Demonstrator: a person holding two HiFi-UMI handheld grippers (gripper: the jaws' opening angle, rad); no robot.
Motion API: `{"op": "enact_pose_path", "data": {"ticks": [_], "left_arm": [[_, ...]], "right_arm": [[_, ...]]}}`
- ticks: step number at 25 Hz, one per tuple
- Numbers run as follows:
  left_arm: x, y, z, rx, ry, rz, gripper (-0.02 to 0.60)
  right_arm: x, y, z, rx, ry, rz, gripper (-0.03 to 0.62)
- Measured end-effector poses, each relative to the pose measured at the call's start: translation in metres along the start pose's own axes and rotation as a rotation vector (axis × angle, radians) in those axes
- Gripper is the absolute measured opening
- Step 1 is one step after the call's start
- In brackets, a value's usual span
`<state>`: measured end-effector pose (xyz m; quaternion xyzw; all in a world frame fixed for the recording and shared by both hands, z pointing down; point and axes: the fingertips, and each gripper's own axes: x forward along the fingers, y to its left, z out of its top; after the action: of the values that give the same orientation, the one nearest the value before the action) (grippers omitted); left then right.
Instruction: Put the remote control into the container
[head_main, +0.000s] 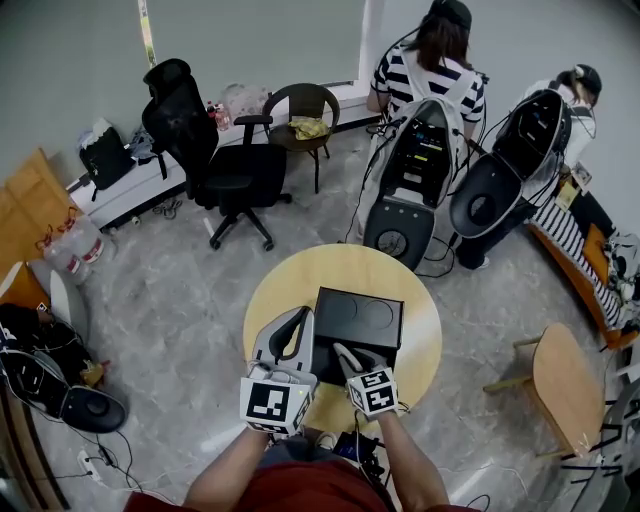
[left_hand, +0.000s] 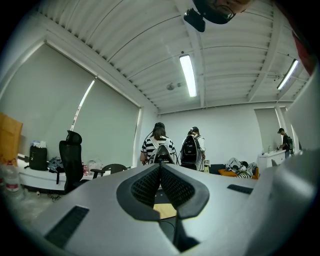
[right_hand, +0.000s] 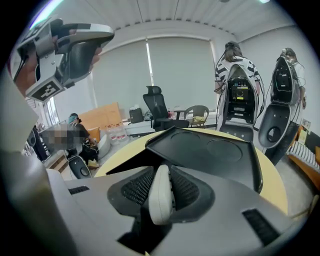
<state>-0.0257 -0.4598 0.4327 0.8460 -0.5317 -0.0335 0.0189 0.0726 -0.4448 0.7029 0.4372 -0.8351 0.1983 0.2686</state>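
At lower centre-left of the head view, the left tool (head_main: 298, 320) points level, its jaws shut together on nothing. Just right of it, the right tool (head_main: 345, 352) is clamped on the pale remote control (right_hand: 161, 197). It holds the remote edge-on, tilted down at the near rim of the black container (head_main: 372, 322) on the round yellow surface (head_main: 425, 345). Such a narrow edge grip could let the remote pivot or slip. A low approach might also clip the rim and drop it outside.

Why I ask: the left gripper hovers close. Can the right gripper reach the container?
Probably yes: the right gripper, holding the remote control, faces the container with nothing between; the left gripper sits aside.
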Motion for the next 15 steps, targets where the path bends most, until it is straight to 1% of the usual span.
{"op": "enact_pose_path", "data": {"ticks": [3, 6, 8, 12, 15], "left_arm": [[0.000, -0.003, -0.004, 0.006, 0.002, 0.000, 0.015], [0.000, -0.004, -0.006, 0.005, 0.003, 0.002, 0.015], [-0.002, -0.008, -0.007, 0.005, 0.001, 0.000, 0.015], [-0.005, -0.023, -0.006, 0.011, 0.003, -0.006, 0.015], [-0.009, -0.032, -0.010, 0.014, 0.007, -0.011, 0.016]], "right_arm": [[0.002, -0.005, -0.013, -0.017, 0.030, -0.004, 0.121], [0.004, -0.009, -0.019, -0.026, 0.050, -0.014, 0.121], [0.004, -0.011, -0.022, -0.052, 0.071, -0.020, 0.121], [0.000, -0.014, -0.041, -0.116, 0.157, -0.011, 0.121], [-0.004, -0.014, -0.058, -0.135, 0.209, -0.008, 0.121]]}}
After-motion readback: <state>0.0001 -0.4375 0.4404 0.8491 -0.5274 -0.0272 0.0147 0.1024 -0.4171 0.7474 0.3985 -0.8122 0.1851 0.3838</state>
